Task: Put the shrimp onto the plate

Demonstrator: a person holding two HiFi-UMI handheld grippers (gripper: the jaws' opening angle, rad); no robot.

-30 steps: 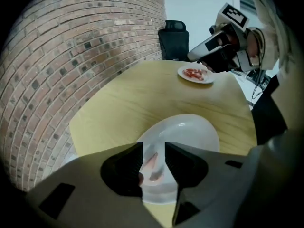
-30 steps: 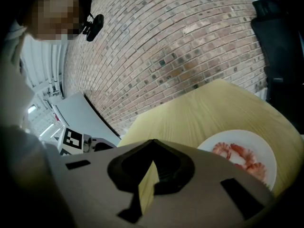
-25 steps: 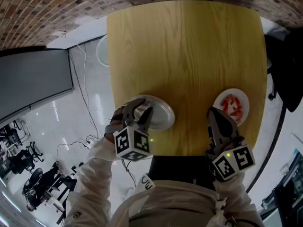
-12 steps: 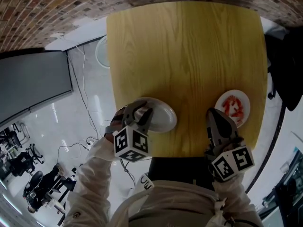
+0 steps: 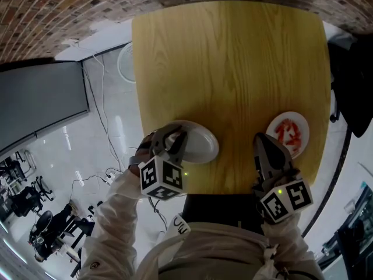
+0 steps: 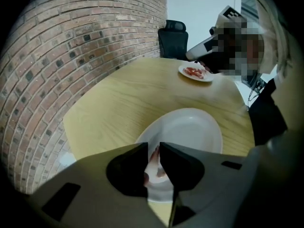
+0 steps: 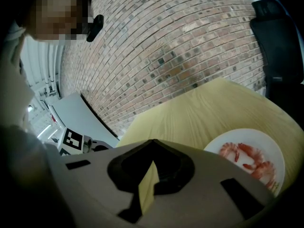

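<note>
Left plate (image 6: 199, 127): white, on the worktop (image 5: 233, 57); one shrimp (image 6: 154, 163) at its near rim.
Left gripper (image 6: 153, 146): fingers have just been closing and now pinch that shrimp.
Right plate (image 5: 291, 115): several shrimps (image 5: 287, 132).
Right gripper (image 5: 260, 139): fingers pressed together, empty, near the right plate.

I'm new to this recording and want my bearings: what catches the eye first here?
A pink shrimp shows in the narrow gap of the left gripper, whose jaws have just been closing, over the near rim of a white plate at the left edge of the wooden table. To the right, a second plate piled with red shrimp lies just beyond the shut right gripper.
</note>
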